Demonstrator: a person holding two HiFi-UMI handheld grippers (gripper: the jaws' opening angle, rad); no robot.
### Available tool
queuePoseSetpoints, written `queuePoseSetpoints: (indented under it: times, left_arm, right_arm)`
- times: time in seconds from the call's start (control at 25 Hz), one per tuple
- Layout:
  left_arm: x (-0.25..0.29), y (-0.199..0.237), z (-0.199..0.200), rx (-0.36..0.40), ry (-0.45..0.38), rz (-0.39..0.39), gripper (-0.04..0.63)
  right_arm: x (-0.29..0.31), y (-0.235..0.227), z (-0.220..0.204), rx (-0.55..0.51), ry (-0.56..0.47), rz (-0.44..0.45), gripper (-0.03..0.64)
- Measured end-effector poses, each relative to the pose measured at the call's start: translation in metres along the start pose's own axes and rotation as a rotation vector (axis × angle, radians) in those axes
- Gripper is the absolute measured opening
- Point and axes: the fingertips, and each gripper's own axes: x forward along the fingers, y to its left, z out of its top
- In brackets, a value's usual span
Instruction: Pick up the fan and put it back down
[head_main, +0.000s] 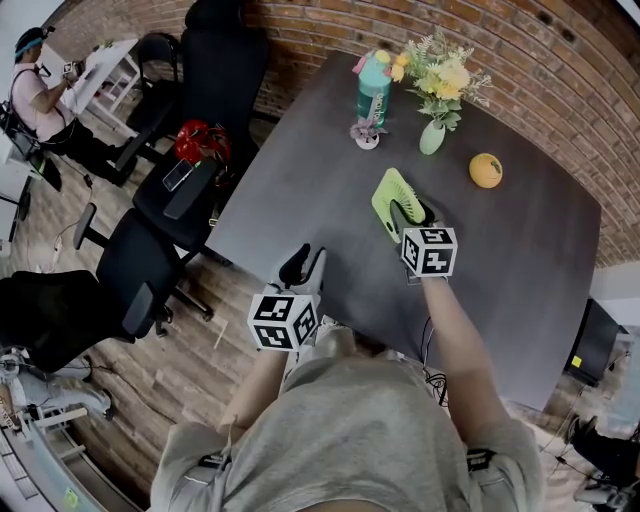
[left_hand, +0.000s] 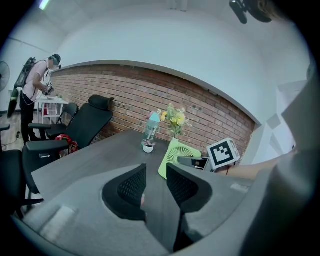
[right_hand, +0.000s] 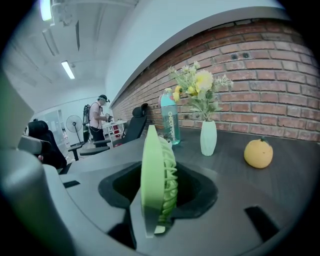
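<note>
The right gripper (head_main: 405, 215) is closed on the green fan (head_main: 388, 195), which stands on its edge between the jaws, near the middle of the dark counter (head_main: 520, 260). The left gripper (head_main: 303, 266) is empty, its jaws a little apart, at the near edge of the counter.

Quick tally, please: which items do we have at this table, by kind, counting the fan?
Fan: 1
Bottle: 1
Vase of flowers: 1
Potted plant: 1
Orange: 1
Total: 5
</note>
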Motion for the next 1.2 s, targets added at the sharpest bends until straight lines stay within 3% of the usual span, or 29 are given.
queuePoseSetpoints:
  times: [0.68, 1.04, 1.2]
  left_arm:
    - [0.006, 0.001, 0.005, 0.014, -0.001, -0.025, 0.121]
    - [0.001, 0.005, 0.008, 0.016, 0.0, -0.036, 0.121]
    - [-0.003, 0.006, 0.011, 0.025, -0.003, -0.054, 0.121]
  right_arm:
    - [-0.001, -0.016, -0.01, 0.067, -0.01, -0.014, 0.201]
    - [0.0, -0.016, -0.011, 0.049, -0.003, -0.029, 0.206]
    - [-0.008, -0.016, -0.015, 0.07, -0.009, -0.043, 0.245]
